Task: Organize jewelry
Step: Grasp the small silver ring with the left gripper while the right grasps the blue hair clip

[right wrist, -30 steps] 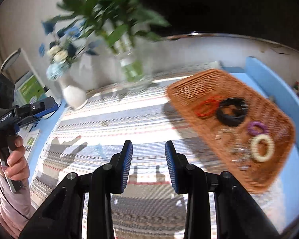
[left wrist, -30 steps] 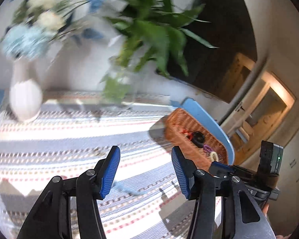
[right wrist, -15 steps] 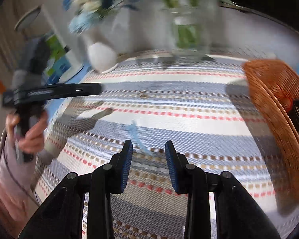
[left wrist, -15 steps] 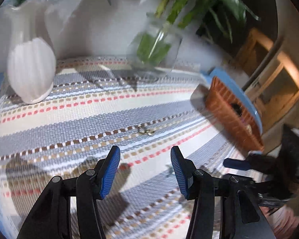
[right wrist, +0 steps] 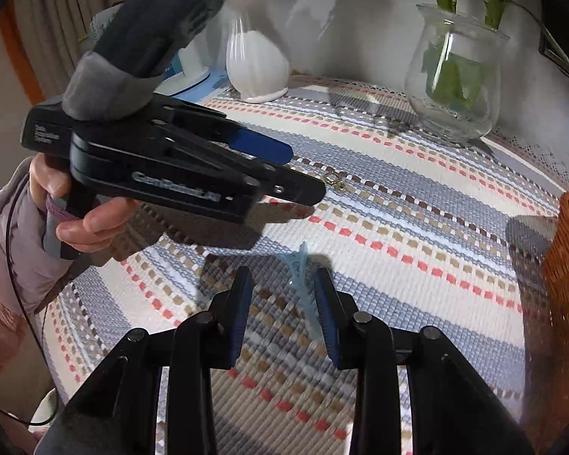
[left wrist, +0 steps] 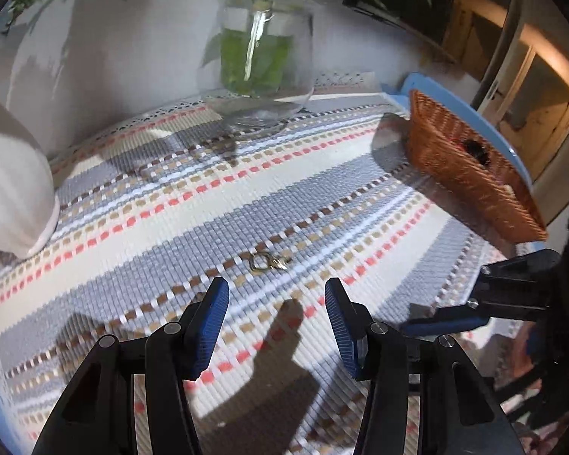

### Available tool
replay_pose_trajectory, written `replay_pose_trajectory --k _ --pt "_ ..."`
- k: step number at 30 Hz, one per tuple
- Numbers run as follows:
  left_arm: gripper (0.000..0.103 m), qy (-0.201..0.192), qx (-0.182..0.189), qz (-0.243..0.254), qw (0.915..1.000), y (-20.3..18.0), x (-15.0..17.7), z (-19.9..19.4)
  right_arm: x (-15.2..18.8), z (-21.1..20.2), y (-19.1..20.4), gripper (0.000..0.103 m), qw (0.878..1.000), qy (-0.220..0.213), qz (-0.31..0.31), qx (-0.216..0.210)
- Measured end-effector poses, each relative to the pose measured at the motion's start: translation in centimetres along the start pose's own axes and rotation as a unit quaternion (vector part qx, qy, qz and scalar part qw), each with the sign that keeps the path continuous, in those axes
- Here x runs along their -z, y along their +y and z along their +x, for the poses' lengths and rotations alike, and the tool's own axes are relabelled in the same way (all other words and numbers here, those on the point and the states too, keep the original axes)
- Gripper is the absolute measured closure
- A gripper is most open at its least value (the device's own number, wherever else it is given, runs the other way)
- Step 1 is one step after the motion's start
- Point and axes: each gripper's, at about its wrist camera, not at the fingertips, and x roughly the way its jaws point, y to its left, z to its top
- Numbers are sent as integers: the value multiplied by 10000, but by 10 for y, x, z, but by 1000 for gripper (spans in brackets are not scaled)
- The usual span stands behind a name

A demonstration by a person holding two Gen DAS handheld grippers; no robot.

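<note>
Fingers of left gripper (left wrist: pixel 277 314) and right gripper (right wrist: pixel 282 303) open; one gold ring (left wrist: pixel 267 261) on mat.

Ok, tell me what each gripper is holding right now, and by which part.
Nothing. The left gripper is open above the small gold ring on the striped cloth. The right gripper is open around a pale blue comb-like piece, not clamped.

A pale wall (left wrist: pixel 140 57) rises behind the far edge of the surface (left wrist: pixel 455 93), which is blue under a striped woven cloth (left wrist: pixel 246 197). Past the surface's right edge stands a warm-lit wooden doorway (left wrist: pixel 527 87). Beige curtains (right wrist: pixel 53 26) hang beyond its left edge.
</note>
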Motion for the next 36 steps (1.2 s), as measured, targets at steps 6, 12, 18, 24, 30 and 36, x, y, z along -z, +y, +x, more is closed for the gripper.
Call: replay_pose_trajectory --k 6,12,18,24,30,36 --pt "50 -107 -250 169 9995 -7 -2 17 3 3 -6 66 10000 5 22 -76" --pt "70 -244 -431 219 9985 -9 -1 19 1 8 0 66 9999 54 -140 13" --pt "87 -335 -460 242 9981 -9 0 20 1 13 -8 66 9998 146 75 74" --pt "87 -339 -561 374 9971 -15 0 22 1 13 -9 67 9998 100 83 126" --pt "69 -241 -714 400 9964 -17 -1 22 2 14 -8 67 9999 111 5 102" --pt "69 -6 -658 335 9973 -12 -8 20 2 14 -9 65 9999 112 37 43"
